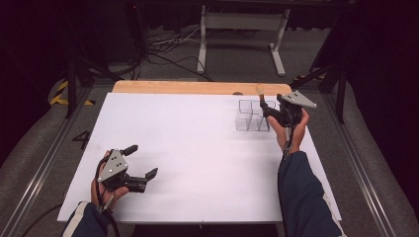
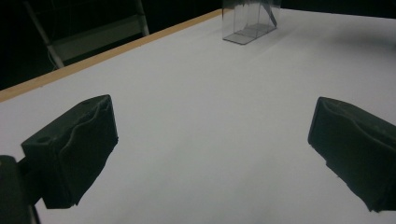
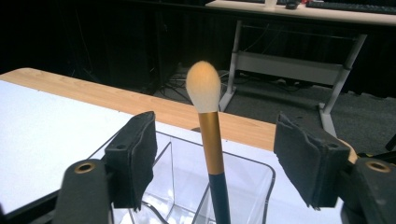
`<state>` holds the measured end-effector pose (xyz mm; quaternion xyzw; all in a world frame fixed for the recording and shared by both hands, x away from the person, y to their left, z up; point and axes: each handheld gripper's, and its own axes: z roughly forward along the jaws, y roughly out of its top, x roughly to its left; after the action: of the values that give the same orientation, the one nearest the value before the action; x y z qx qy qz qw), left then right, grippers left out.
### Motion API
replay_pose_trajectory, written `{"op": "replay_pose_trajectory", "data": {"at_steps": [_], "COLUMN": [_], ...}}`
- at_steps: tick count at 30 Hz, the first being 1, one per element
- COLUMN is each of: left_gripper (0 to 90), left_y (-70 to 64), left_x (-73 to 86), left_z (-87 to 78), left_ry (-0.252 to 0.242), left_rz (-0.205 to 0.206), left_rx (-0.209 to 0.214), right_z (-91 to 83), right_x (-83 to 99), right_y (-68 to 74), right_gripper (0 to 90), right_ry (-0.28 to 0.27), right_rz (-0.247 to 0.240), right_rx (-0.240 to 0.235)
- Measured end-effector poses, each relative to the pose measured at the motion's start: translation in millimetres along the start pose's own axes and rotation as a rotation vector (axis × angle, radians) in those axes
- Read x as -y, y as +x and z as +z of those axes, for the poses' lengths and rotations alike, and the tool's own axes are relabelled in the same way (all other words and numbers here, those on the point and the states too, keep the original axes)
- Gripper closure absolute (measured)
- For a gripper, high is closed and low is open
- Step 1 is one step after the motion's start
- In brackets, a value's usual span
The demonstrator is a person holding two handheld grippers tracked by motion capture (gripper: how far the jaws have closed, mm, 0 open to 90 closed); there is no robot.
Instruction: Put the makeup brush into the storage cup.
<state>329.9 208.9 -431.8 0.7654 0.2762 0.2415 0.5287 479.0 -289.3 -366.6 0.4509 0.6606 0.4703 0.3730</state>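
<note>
One clear plastic organiser box (image 1: pixel 251 116) with several compartments is sitting near the far right corner of the white tabletop (image 1: pixel 188 148). One makeup brush with a gold ferrule and dark handle (image 3: pixel 211 140) is standing in it, its lower end cut off. Both right tongs (image 3: pixel 215 161) and left tongs (image 1: pixel 144 162) are spreading wide, pinching nothing.

Left gripper (image 2: pixel 210 154) hangs just over the white table surface (image 2: pixel 210 93), its two black jaws spread wide apart with nothing between them, one at lower left, the other at lower right. Far off, near the table's light wooden edge strip (image 2: pixel 107 53), stands a clear plastic organizer box (image 2: pixel 250 21) with a slanted thin dark item inside, too cropped to identify. Beyond the edge: dark floor and a pale metal frame leg (image 2: pixel 93 35).
</note>
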Motion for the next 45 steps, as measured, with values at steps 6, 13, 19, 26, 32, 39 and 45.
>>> {"op": "replay_pose_trajectory", "data": {"at_steps": [6,13,19,26,32,39,45], "left_gripper": [2.2,2.2,2.2,2.2,2.2,2.2,2.2], "left_y": [0.3,-0.1,0.4,0.5,0.8,0.8,0.2], "left_x": [-0.3,-0.2,-0.1,-0.1,0.1,-0.2,-0.7], "left_z": [-0.2,-0.1,0.2,0.2,0.5,0.3,0.3], "left_ry": [0.003,0.006,0.008,0.009,0.011,0.011,0.010], "left_rz": [0.003,0.002,0.000,0.002,0.006,0.010,0.017], "left_rx": [0.001,-0.001,0.001,-0.002,-0.004,-0.001,-0.001], "right_z": [-5.1,-11.4,-18.6,-26.3,-38.1,-43.0,-45.5], "right_x": [-0.3,0.0,0.4,3.6,8.5,14.6,18.7], "right_y": [0.1,2.0,1.2,5.2,6.9,7.7,12.0], "right_gripper": [19.5,11.1,9.6,9.7,9.7,9.6,9.5], "right_ry": [-0.010,-0.019,-0.049,-0.067,-0.095,-0.089,-0.064], "right_rz": [0.004,-0.008,0.010,0.014,0.045,0.084,0.073], "right_rx": [-0.004,-0.009,-0.014,-0.027,-0.043,-0.085,-0.114]}}
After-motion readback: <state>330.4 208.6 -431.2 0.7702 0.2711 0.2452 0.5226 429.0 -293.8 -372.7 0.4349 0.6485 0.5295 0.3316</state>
